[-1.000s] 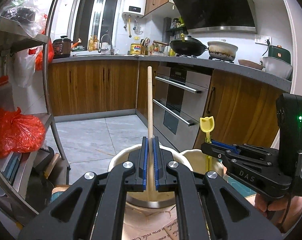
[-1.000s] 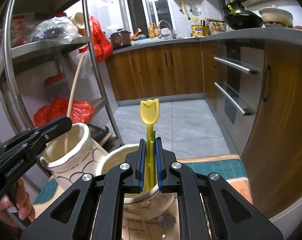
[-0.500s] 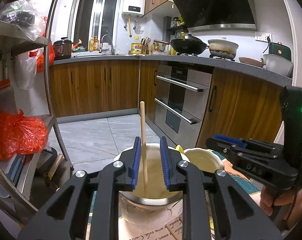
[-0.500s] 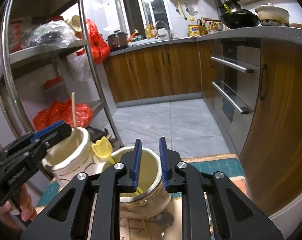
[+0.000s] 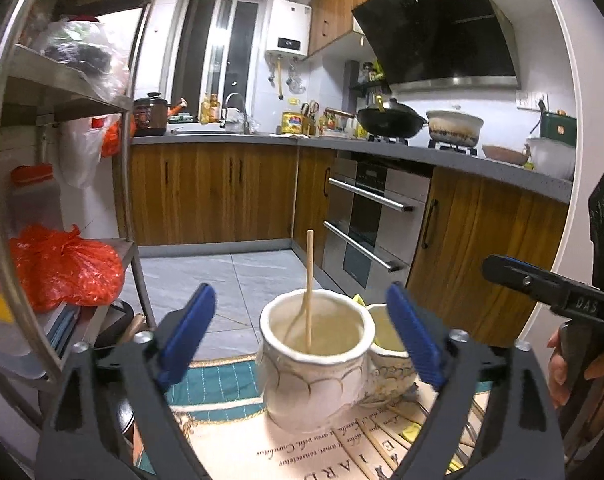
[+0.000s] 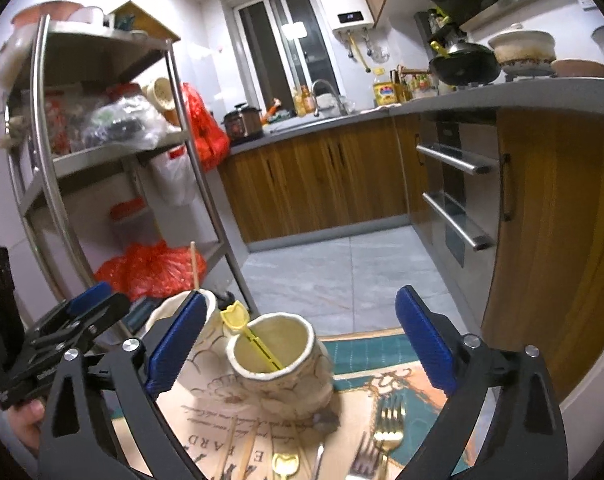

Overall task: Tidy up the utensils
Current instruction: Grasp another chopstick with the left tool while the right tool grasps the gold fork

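Standing wide apart, the jaws of the left gripper [image 5: 302, 338] have just been opening, and nothing is clamped between them. A wooden chopstick [image 5: 309, 288] leans nearly upright inside the cream jar [image 5: 314, 364] that sits just ahead of that gripper, its top poking well above the rim. Touching that jar on its right is a second jar [image 5: 390, 356], partly hidden behind the blue pad.

Jaws on the right gripper [image 6: 302, 344] have likewise just been opening and stand fully spread, holding nothing. Between them in the right wrist view sits the second jar [image 6: 277, 368], with a yellow spoon [image 6: 249, 336] resting slantwise in it, its tulip-shaped end sticking out over the left rim. The chopstick jar [image 6: 205, 328] shows behind the left pad, the chopstick [image 6: 194, 266] rising from it.

Both jars stand on a printed mat [image 6: 221, 420] with a teal border that covers the tabletop [image 6: 582, 392]. Near the bottom edge of the right view, more utensils lie loose on the mat: a gold fork [image 6: 390, 420], a silver fork [image 6: 364, 460], two more chopsticks [image 6: 237, 452] and another yellow spoon end [image 6: 285, 462]. A hand [image 5: 562, 364] grips the right gripper's handle at the edge of the left view.
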The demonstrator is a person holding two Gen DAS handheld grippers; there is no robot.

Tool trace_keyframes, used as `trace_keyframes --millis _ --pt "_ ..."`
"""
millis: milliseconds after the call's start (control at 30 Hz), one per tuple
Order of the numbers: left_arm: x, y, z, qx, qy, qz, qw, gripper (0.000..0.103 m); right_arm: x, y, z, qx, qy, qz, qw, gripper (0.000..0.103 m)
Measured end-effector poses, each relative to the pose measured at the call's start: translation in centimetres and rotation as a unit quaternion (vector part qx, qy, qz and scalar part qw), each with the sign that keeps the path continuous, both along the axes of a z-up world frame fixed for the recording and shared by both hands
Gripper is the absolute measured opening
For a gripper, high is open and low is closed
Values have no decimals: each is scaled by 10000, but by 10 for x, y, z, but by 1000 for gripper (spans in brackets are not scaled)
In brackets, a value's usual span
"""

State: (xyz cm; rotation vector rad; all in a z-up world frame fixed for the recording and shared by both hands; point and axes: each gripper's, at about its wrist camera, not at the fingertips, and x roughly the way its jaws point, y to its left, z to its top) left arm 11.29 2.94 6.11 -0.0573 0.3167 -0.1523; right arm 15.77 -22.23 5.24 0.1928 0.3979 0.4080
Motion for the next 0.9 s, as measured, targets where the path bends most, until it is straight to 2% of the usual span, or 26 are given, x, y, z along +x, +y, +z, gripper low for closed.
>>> trace_keyframes --millis 67,267,467,600,733,900 --pt "-9 -1 -1 -6 13 14 10000 94 -6 -6 1 -3 -32 -30 10000 97" --pt "-32 -7 -9 142 116 16 9998 96 -23 -24 -5 -88 44 -144 9998 98" --pt "-51 -12 -26 167 411 12 9990 97 -30 -36 -25 -429 283 -325 9981 98" --pt "-56 -16 -45 195 794 5 9966 97 -32 -44 -45 -736 661 -472 9940 98" --pt "-55 -21 -64 132 1261 -45 9919 97 -25 -50 -73 -1029 1317 -518 9846 98" --pt "-51 -41 -83 553 1727 -16 9834 97 -26 -43 -90 -1349 1678 -442 9755 98"
